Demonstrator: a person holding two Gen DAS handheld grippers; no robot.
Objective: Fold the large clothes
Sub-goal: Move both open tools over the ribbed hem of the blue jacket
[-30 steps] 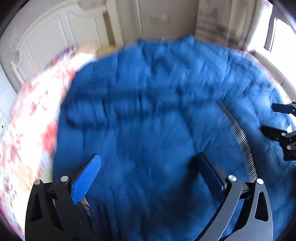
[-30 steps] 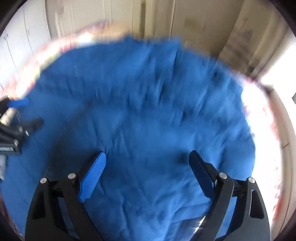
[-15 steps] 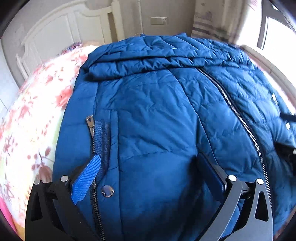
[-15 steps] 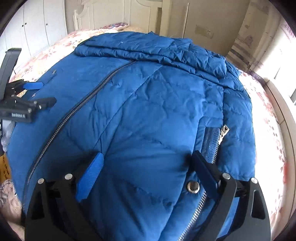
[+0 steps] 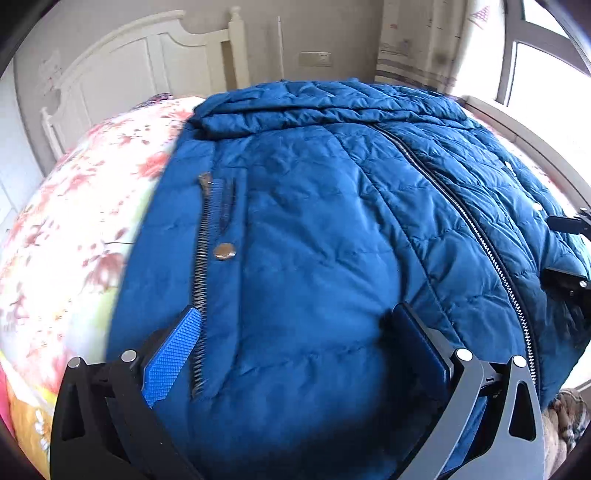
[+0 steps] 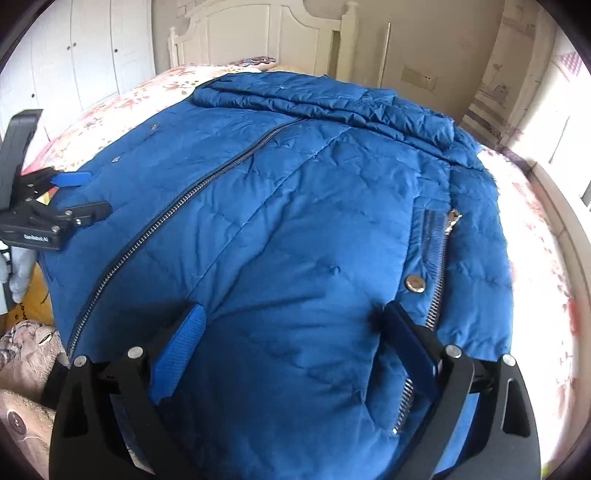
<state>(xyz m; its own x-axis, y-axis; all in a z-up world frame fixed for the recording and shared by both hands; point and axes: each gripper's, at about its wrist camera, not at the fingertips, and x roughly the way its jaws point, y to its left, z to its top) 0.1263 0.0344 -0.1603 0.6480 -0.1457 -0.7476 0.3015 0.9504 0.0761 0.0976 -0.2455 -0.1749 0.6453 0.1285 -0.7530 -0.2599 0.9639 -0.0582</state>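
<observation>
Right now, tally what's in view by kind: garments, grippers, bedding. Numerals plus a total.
Blue down jacket: 1
Grippers: 2, left gripper and right gripper, both with fingers spread over the jacket's lower edge
Floral bedspread: 1
White headboard: 1
Total: 5

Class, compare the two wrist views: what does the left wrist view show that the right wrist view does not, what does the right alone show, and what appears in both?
Left wrist view only: a bright window at upper right, and the right claw seen from the side at the right edge.

Right wrist view only: white wardrobe doors at upper left, a plush toy at lower left, and the left claw seen from the side.

Both: the blue puffer jacket, zipped and spread flat on the floral bedsheet, the white headboard, a wall socket, and each view's own claw open above the hem.
</observation>
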